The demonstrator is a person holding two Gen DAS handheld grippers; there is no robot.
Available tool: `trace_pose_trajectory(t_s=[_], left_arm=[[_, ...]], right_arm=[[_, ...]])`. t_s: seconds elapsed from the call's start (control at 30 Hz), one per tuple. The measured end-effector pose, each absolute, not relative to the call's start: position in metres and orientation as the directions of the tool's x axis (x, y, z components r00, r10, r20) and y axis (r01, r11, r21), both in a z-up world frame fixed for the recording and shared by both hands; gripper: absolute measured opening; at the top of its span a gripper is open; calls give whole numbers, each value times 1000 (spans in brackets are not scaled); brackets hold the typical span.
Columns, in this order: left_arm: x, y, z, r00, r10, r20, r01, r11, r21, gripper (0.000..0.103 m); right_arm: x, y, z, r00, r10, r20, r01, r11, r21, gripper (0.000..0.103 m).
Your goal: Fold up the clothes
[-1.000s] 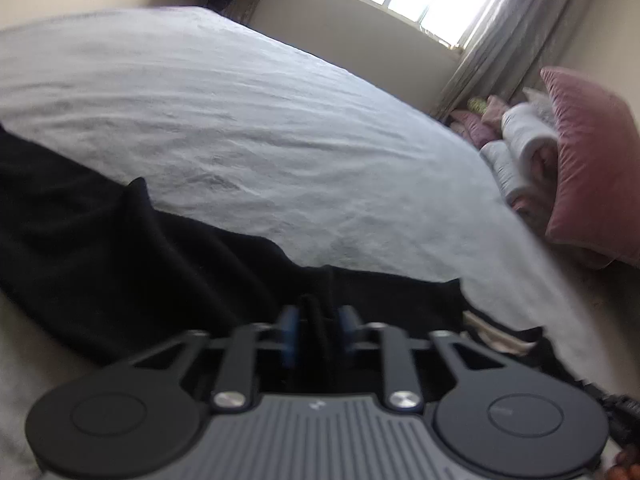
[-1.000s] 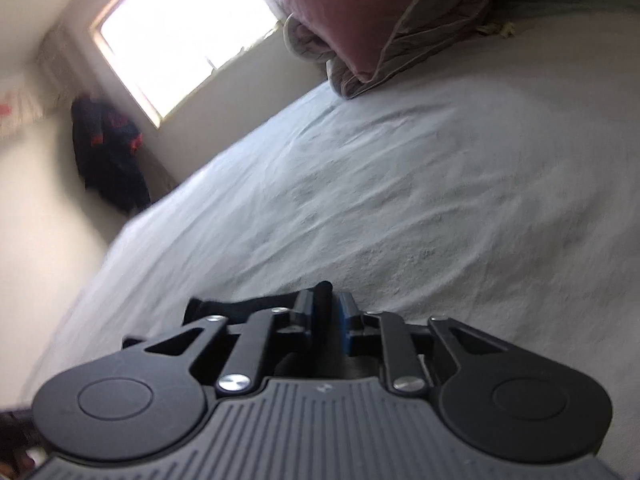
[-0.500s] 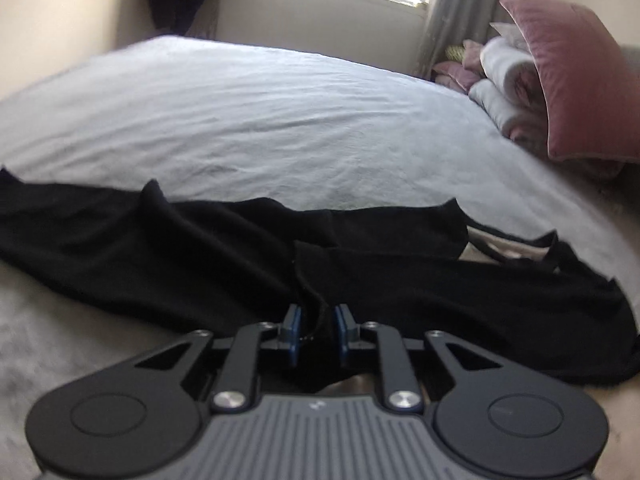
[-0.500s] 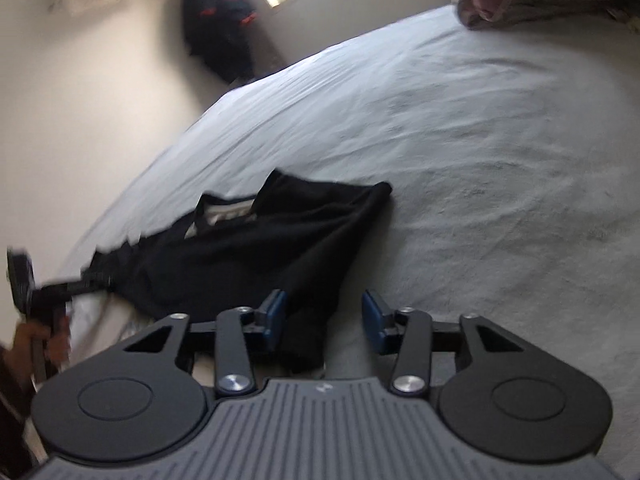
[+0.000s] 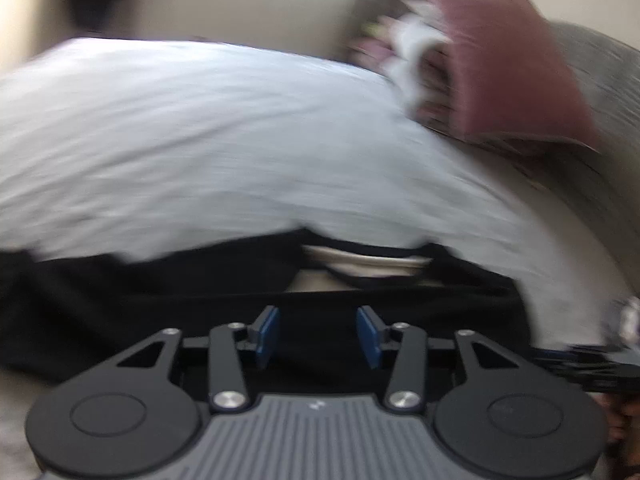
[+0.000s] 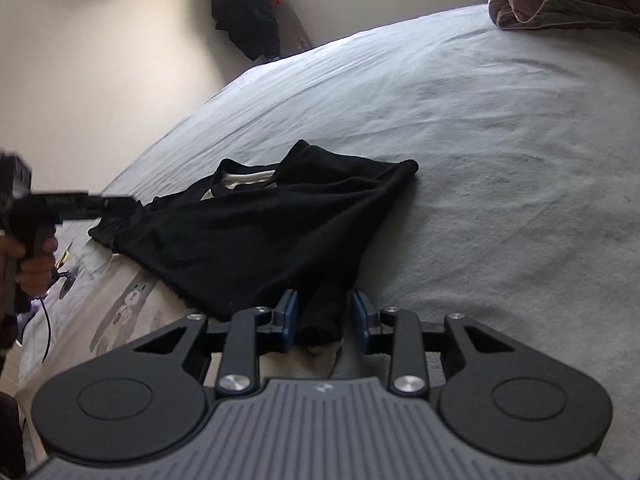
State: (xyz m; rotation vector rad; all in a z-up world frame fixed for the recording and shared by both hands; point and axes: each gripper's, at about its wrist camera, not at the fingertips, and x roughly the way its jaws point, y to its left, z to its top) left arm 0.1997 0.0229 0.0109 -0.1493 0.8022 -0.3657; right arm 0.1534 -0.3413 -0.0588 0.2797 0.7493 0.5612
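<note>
Now that the black garment (image 6: pixel 256 236) lies spread across the near edge of the bed (image 6: pixel 500 128), no longer bunched and lifted, the spreading step looks done. Left gripper (image 5: pixel 318 334) has let go; its jaws are opening above the cloth. Right gripper (image 6: pixel 325 316) stands parted, a corner lying loose between its pads.
</note>
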Motion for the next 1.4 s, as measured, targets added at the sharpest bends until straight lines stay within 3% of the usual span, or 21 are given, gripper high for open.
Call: trace_pose_trajectory(t_s=[0.17,0.33,0.57,0.6,0.73,0.9,0.97,1.03,1.07,1.1,1.2,1.4], left_arm=[[229,-73,12,490,-516,-703,394,850,-350,49],[244,-170,5,351,-525,-776,471,815,-338,50],[242,-251,-13,401,-234,-886,491,871,-8,50],[244,-256,-16,405,-197,-893,484,875,27,48],[246,-259,-24,470,-106,-876,442,888,129,8],[248,-239,-25,526,-210,-824,368,930,-2,7],[252,-230,-28,522,-276,-807,361,929,-84,11],[254,-218,-27,493,-362,-792,374,909,-182,41],[255,-211,-25,478,-403,-780,377,896,-232,50],[254,-203,-21,463,-444,-767,378,882,-282,61],[242,-169,-8,482,-491,-726,389,862,-325,65],[198,-79,-4,548,-482,-684,344,875,-341,67]], right_arm=[[152,-342,-59,596,577,-559,-394,816,423,29],[151,-343,-60,587,585,-559,-401,811,427,25],[149,-346,-60,578,602,-552,-419,799,432,25],[149,-345,-60,578,600,-553,-424,800,426,24],[146,-342,-58,578,597,-556,-448,802,395,18],[143,-341,-57,579,591,-562,-468,805,364,16],[142,-340,-57,576,583,-573,-474,810,346,16],[143,-340,-56,576,582,-574,-468,810,353,17],[143,-342,-55,579,584,-569,-460,810,363,19],[143,-345,-53,587,582,-563,-450,812,371,28],[141,-354,-45,638,556,-532,-415,831,370,47],[149,-362,-23,764,469,-443,-291,863,412,47]])
